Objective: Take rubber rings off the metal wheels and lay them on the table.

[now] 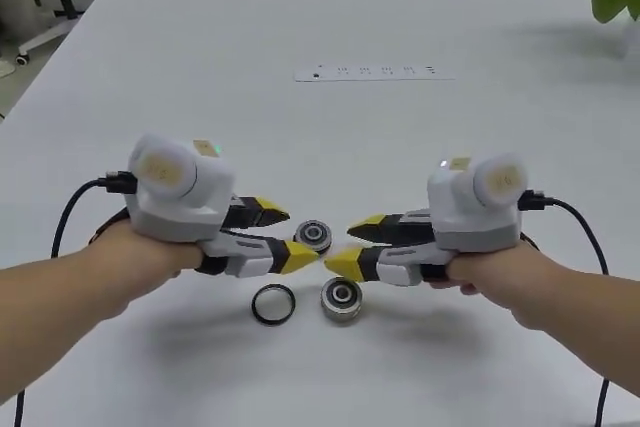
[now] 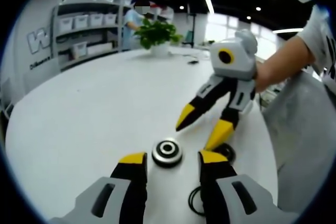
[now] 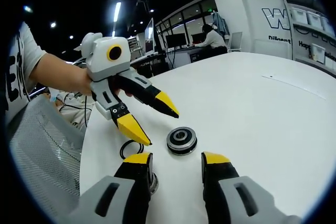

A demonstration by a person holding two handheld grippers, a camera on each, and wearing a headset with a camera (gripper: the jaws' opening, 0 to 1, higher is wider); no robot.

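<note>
Both pairs of yellow-tipped jaws stand open and empty. The left gripper (image 1: 292, 235) and right gripper (image 1: 346, 244) face each other across a black-rimmed metal wheel (image 1: 314, 235) (not touching it). Nearer the person, a loose rubber ring (image 1: 273, 304) lies flat on the white table (image 1: 300, 127), beside a second wheel (image 1: 342, 299).

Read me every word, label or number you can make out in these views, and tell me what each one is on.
"W": big logo letter on the white wall, right gripper view; the rest is cut off.
"Diligent": small line under it; the next word is too blurred to read.
Print on the shirt: partial letters, unreadable.
Markings on the power strip: too small to read.
</note>
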